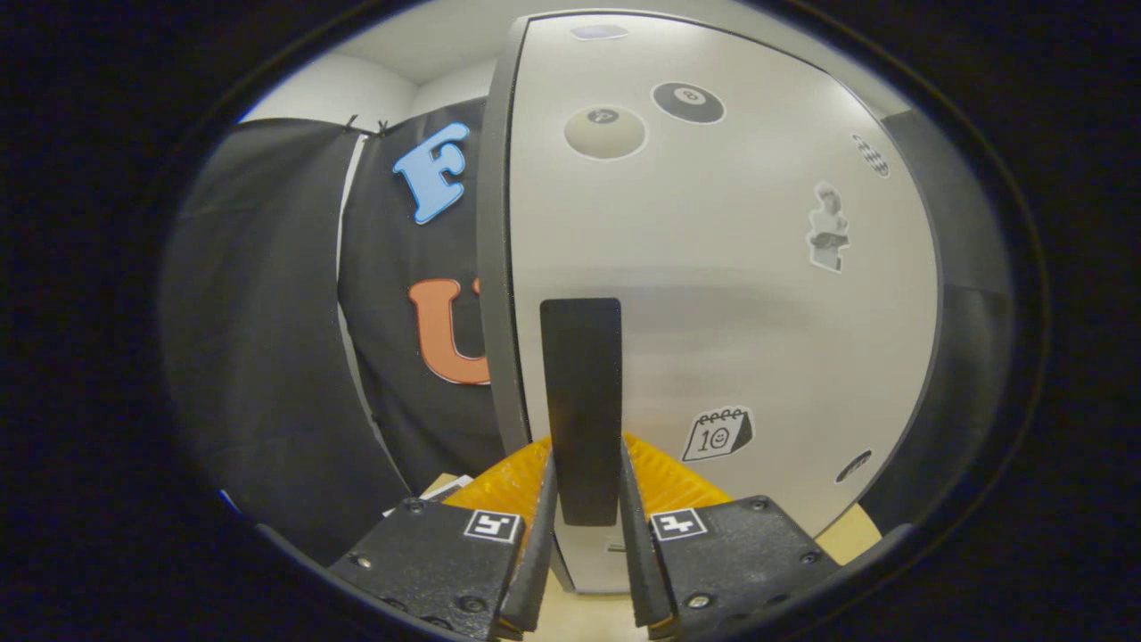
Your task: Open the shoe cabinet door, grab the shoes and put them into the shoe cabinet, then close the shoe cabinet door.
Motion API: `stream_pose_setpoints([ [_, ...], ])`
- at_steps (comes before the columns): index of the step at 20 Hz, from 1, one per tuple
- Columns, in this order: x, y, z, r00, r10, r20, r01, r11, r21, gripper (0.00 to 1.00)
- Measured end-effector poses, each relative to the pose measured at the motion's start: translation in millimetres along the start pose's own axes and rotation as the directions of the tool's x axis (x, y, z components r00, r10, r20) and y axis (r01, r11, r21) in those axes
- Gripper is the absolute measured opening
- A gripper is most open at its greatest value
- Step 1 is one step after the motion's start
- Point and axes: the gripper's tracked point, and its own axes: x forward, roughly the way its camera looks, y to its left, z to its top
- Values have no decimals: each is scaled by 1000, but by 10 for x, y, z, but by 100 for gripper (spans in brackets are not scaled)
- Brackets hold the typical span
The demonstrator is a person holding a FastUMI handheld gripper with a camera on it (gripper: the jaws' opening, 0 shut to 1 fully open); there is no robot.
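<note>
Gripper view: you're parked right up against the shoe cabinet door (713, 294), pale panel, dark edge.
Handle: the tall dark handle (581, 401) stands upright on the door near its left edge, its lower half sitting between your fingers.
Gripper: your gripper (584, 499) is narrowed down around that handle, a finger (541, 526) hugging each side (looks like contact, can't swear they're both pressing).
Door extras: stickers (718, 434) scattered over it.
Underneath: a light wooden surface (584, 615).
</note>
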Motion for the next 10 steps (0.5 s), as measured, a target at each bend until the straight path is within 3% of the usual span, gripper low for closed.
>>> stream_pose_setpoints([
  [10, -470, -24, -81, 986, 158, -47, -159, 987, -15, 30],
])
